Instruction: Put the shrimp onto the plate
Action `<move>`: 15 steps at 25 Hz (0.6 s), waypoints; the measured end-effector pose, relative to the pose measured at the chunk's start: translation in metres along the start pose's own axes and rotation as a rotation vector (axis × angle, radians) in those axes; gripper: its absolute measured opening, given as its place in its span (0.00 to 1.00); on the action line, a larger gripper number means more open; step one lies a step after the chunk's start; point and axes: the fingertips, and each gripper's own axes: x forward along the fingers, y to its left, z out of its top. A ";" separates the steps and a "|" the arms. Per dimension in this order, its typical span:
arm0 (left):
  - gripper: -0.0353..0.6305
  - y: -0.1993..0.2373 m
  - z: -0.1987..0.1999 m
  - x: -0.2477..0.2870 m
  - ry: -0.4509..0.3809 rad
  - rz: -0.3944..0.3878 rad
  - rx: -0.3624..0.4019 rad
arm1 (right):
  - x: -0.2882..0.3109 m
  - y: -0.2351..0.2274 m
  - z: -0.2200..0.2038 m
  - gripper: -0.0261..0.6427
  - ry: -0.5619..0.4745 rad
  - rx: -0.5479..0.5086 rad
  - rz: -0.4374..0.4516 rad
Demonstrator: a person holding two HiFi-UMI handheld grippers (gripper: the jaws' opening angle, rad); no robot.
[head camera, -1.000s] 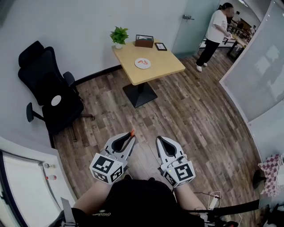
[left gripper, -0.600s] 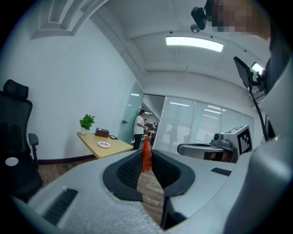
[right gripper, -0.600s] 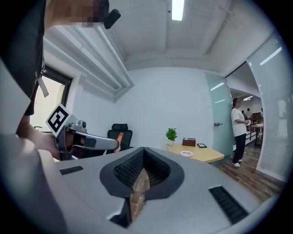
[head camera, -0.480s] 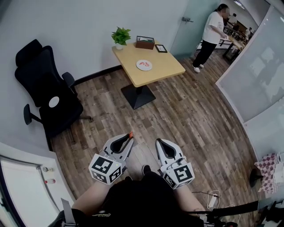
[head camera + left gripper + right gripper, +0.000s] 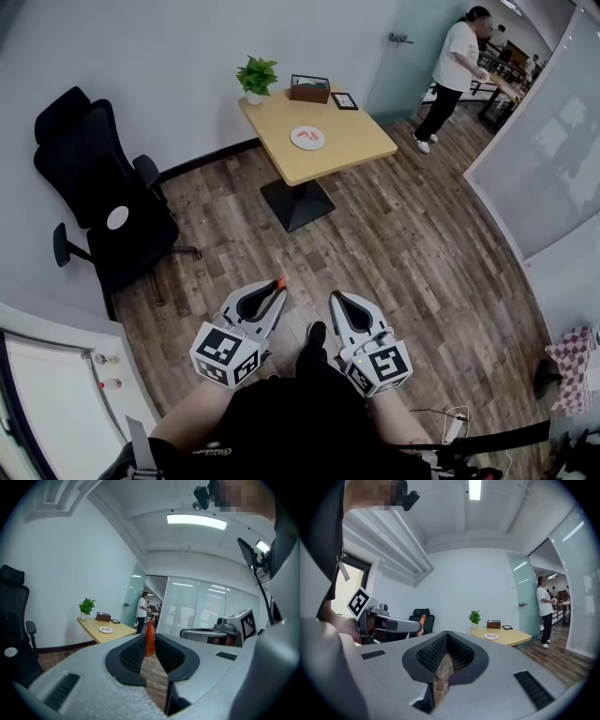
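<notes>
Left gripper [image 5: 277, 287]: jaws clamped on an orange shrimp [image 5: 150, 639], which stands upright between the jaw tips and projects beyond them. Right gripper [image 5: 335, 298]: jaws together, nothing between them, held just beside the left gripper at the same height. The plate [image 5: 307, 137] lies on a wooden table [image 5: 352, 142], well apart from both grippers and ahead of their jaws. It appears to carry something red, too small to identify.

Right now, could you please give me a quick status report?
Left claw shut on shrimp. Right claw shut, empty. Plate on far table. Chair stands left of the path.
</notes>
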 end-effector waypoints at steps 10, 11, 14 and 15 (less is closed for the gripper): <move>0.15 0.022 0.025 0.085 0.019 0.048 0.036 | 0.043 -0.082 0.011 0.04 -0.040 0.038 0.058; 0.15 0.023 0.031 0.097 0.017 0.054 0.041 | 0.047 -0.094 0.015 0.04 -0.046 0.040 0.066; 0.15 0.022 0.047 0.140 0.015 0.059 0.057 | 0.058 -0.136 0.027 0.04 -0.063 0.045 0.080; 0.15 0.021 0.052 0.155 0.015 0.059 0.060 | 0.062 -0.151 0.031 0.04 -0.068 0.045 0.084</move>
